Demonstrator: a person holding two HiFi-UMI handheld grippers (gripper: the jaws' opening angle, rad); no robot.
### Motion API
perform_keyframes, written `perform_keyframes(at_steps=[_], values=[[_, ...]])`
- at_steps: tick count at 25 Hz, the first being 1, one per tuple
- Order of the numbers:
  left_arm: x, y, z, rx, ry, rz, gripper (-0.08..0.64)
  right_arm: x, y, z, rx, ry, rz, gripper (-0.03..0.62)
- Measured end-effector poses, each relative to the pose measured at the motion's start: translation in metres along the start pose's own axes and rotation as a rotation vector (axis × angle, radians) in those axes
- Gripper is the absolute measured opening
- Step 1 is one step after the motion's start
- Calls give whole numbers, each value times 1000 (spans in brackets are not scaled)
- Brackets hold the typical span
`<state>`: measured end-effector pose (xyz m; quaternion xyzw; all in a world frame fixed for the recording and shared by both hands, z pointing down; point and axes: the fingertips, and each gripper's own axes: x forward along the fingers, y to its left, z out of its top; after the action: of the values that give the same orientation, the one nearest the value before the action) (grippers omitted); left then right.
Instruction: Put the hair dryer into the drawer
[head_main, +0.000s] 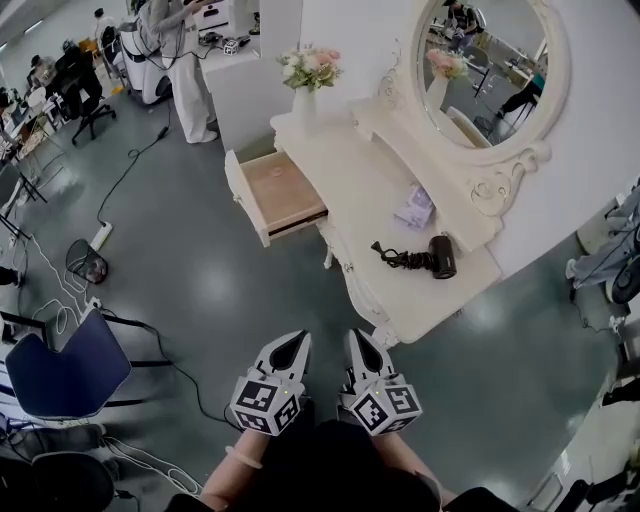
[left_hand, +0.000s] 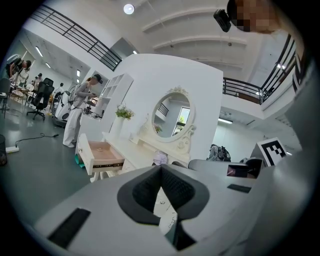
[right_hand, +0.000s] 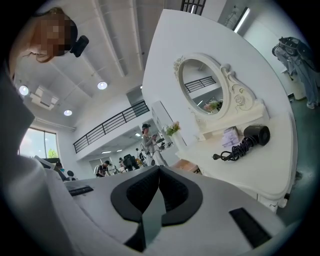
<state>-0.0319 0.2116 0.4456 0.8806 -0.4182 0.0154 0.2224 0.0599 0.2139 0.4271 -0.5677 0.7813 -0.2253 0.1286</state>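
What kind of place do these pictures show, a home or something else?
Probably a lab or studio hall, not a home: the white dressing table with its oval mirror stands on a grey floor, with office chairs and loose cables nearby.

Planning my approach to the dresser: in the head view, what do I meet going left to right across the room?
Blue chair → standing person → open drawer → hair dryer. The flower vase, small pack and mirror overlap these, so they are left out.
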Motion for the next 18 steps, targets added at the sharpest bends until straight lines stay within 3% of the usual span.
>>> perform_keyframes(at_steps=[10,18], values=[[3,37,7,-1,11,-18,26,27,-2,-3,-9,-38,-60,21],[1,39,1,-19,28,-40,26,31,6,-9,-36,-23,-59,21]])
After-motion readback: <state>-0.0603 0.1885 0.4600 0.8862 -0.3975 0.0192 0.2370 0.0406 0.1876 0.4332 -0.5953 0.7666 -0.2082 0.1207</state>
